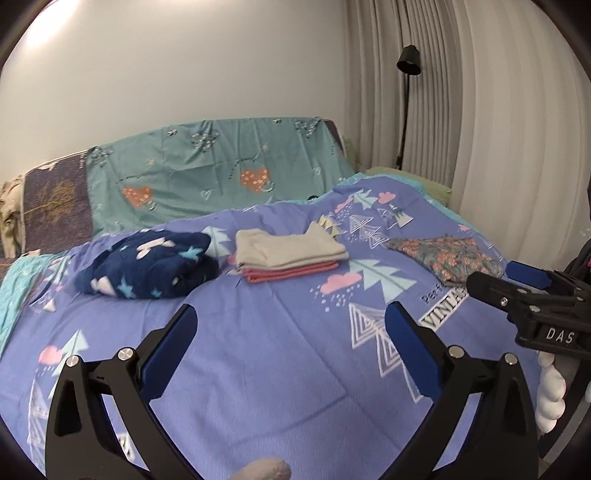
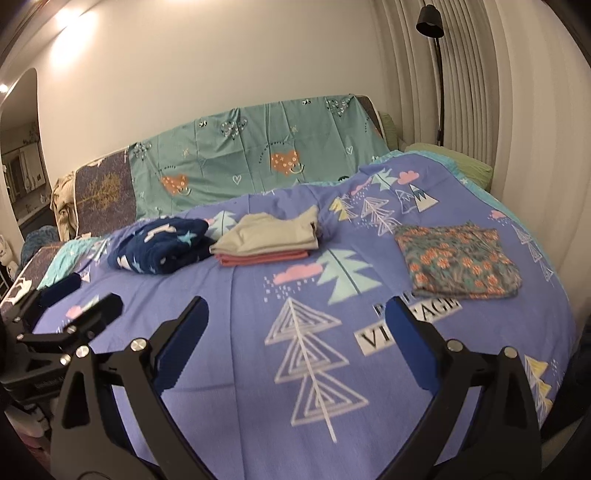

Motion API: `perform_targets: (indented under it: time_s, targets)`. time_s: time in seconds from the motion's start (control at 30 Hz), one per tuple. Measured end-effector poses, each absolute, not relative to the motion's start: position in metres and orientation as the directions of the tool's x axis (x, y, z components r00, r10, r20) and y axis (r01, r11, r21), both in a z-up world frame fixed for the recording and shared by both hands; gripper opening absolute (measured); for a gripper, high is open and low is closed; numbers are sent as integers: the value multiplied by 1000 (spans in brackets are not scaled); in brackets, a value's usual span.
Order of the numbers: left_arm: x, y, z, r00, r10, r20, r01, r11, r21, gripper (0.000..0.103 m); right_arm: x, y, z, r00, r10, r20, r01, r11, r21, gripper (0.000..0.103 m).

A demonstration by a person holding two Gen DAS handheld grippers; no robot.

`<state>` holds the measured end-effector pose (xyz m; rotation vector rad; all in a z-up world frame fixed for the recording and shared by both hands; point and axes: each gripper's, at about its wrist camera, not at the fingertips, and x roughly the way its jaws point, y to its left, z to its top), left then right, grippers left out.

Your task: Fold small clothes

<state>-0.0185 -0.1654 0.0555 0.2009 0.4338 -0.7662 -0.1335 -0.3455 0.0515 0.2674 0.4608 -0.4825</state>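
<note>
The crumpled navy star-print fleece (image 1: 151, 264), the one piece unfolded, lies far-left on the purple bedspread (image 1: 266, 369) beside the folded stack (image 1: 290, 254), nearer the left gripper (image 1: 291, 350) than the right gripper (image 2: 295, 343), both spread wide and empty.

A purple bedspread (image 2: 258, 369) printed with trees and clouds covered the bed. Behind it a teal sheet (image 2: 258, 155) with orange hearts hung over the headboard against a white wall (image 1: 184, 55). A black floor lamp (image 2: 430, 20) stood beside pale curtains (image 1: 498, 110), and a green pillow (image 2: 454, 160) lay near them.
</note>
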Motion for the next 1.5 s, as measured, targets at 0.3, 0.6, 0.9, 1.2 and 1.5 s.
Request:
perform_targets:
  time_s: [0.3,0.6,0.9,1.2,1.5]
  targets:
    - [-38,-143,52,658,-591,-467,671,741,8,102,-154,-338,37,775,-353,-525,501,848,170,99]
    - [-50,-134,43,682,-550,-482,641,767,33,102,-150,-314,31,775,-324,-543,460,878,131,100]
    - [-50,-128,39,670,-556,-492,648,761,21,102,-145,-303,30,769,-330,-548,459,881,112,100]
    - [-42,-126,34,671,-543,-506,639,769,23,102,-143,-301,27,753,-345,-560,471,877,94,100]
    - [-40,-127,31,663,-539,-520,640,768,18,102,-141,-299,27,748,-346,-566,469,880,81,100]
